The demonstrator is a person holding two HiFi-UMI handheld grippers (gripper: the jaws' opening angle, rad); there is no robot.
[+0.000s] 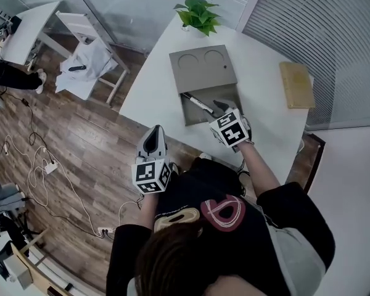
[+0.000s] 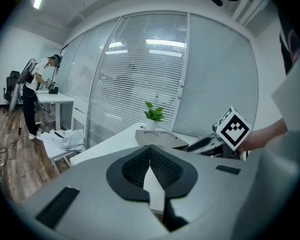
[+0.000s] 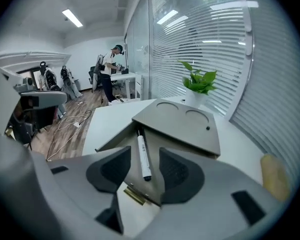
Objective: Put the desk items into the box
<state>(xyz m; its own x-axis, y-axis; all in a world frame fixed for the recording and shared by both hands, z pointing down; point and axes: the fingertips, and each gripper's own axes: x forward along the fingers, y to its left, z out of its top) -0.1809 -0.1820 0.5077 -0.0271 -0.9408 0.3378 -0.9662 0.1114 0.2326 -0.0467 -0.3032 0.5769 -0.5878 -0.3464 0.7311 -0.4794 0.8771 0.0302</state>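
R gripper (image 3: 144,164), jaws apart, empty over pen (image 3: 142,149) in box (image 3: 110,140), might snag lid (image 3: 185,126) at 12 o'clock pulling out; L gripper (image 2: 150,158) jaws together, empty.

Head camera is looking steeply down over left claw (image 1: 155,130) and right claw (image 1: 223,107); claw cameras are peering closely along their jaws, sharing the box (image 3: 182,124) ahead.

A marker (image 1: 197,104) lies in the box (image 1: 203,73) on the table (image 1: 154,85), plant (image 1: 199,14) behind it, board (image 1: 296,84) to its right

Wood flr (image 1: 86,159), blinds (image 1: 339,36), ceiling lts (image 3: 72,18)
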